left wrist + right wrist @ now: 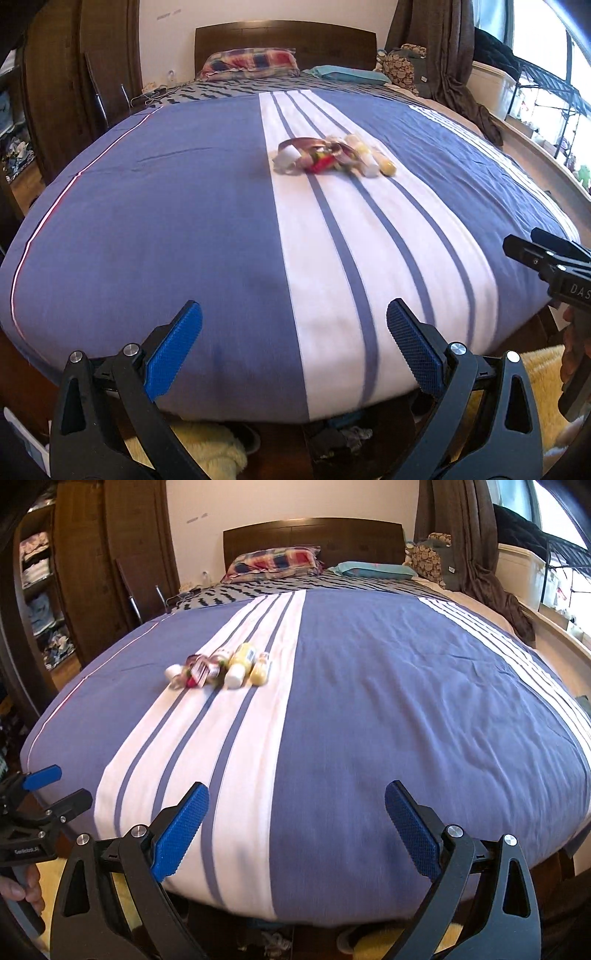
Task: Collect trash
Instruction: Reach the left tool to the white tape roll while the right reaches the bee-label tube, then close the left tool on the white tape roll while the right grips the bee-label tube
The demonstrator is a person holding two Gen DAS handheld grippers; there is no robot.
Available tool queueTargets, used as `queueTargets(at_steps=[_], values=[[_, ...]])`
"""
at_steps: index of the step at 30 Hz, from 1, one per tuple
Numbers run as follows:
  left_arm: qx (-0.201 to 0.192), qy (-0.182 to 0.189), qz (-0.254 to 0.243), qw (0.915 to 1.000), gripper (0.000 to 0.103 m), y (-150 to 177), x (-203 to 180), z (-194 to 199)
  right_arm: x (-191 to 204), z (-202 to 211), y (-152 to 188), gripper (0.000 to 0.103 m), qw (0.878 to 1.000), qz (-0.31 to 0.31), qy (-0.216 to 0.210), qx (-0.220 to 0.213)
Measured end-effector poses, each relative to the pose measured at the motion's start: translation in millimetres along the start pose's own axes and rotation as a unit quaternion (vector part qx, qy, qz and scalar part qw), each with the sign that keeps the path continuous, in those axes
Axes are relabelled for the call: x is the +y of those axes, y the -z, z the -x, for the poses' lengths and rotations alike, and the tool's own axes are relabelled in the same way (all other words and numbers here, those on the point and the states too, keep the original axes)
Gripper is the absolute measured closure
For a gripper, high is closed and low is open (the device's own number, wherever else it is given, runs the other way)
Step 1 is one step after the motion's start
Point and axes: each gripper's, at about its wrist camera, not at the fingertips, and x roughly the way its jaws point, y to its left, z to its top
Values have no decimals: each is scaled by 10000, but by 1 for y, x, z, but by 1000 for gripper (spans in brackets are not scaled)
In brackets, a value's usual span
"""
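A small heap of trash lies on the white striped band of the bed's blue cover: crumpled wrappers, a red packet and small yellow bottles with white caps. It also shows in the right wrist view, with the biggest yellow bottle at its right. My left gripper is open and empty over the bed's near edge, far short of the heap. My right gripper is open and empty too, near the foot edge. Each gripper shows at the other view's side: the right one and the left one.
Pillows and a dark wooden headboard are at the far end. A wardrobe stands left, curtains and a window shelf right. A yellow fluffy rug and clutter lie on the floor below the bed's foot.
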Motion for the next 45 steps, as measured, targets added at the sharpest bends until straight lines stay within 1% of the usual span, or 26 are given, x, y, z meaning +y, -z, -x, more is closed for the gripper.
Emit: queueTargets(at_steps=[5,11,14,15,16,17,18,19,20,22,25,31,33,34,37,40,45], values=[[61,-58,1,10000,8,-26,9,-28,9,-30,-26,7,10000,69,9,59],[30,-150,72,9999,9,-60,25,-56,21,-69,-53,7,9997,135,-9,200],[-8,-147,91,9999,13,-80,29,-70,24,-87,-67,8,9997,95,-12,239],[-22,-153,90,9998,15,-86,31,-75,24,-92,-73,13,9997,79,-19,248],[-31,-155,87,9998,18,-91,32,-79,24,-97,-78,23,9996,66,-38,268],[-29,-147,78,9999,20,-94,32,-82,25,-106,-85,27,9995,39,-89,302],[-24,-134,68,9999,23,-98,33,-86,26,-110,-88,35,9994,34,-105,324],[-18,-120,48,9999,25,-103,34,-91,27,-115,-91,41,9993,46,-111,352],[-12,-109,33,9999,27,-105,34,-94,30,-122,-95,43,9991,76,-116,393],[2,-70,8,10000,32,-110,34,-102,33,-131,-98,52,9987,112,-151,468],[29,-2,28,10000,38,-119,34,-114,38,-143,-100,58,9979,146,-217,585],[83,167,-108,9998,40,-127,25,-131,41,-156,-103,59,9970,131,-225,722],[99,161,-154,9997,40,-129,21,-134,41,-160,-104,60,9969,131,-193,755],[113,150,-161,9997,45,-130,20,-137,41,-160,-104,62,9969,133,-177,761],[170,231,-107,9995,57,-133,23,-142,42,-164,-106,64,9969,136,-151,764],[193,317,-66,9993,66,-135,25,-145,44,-165,-106,66,9968,155,-122,772],[331,369,-39,9988,66,-139,29,-155,48,-170,-108,66,9961,289,-2,831]])
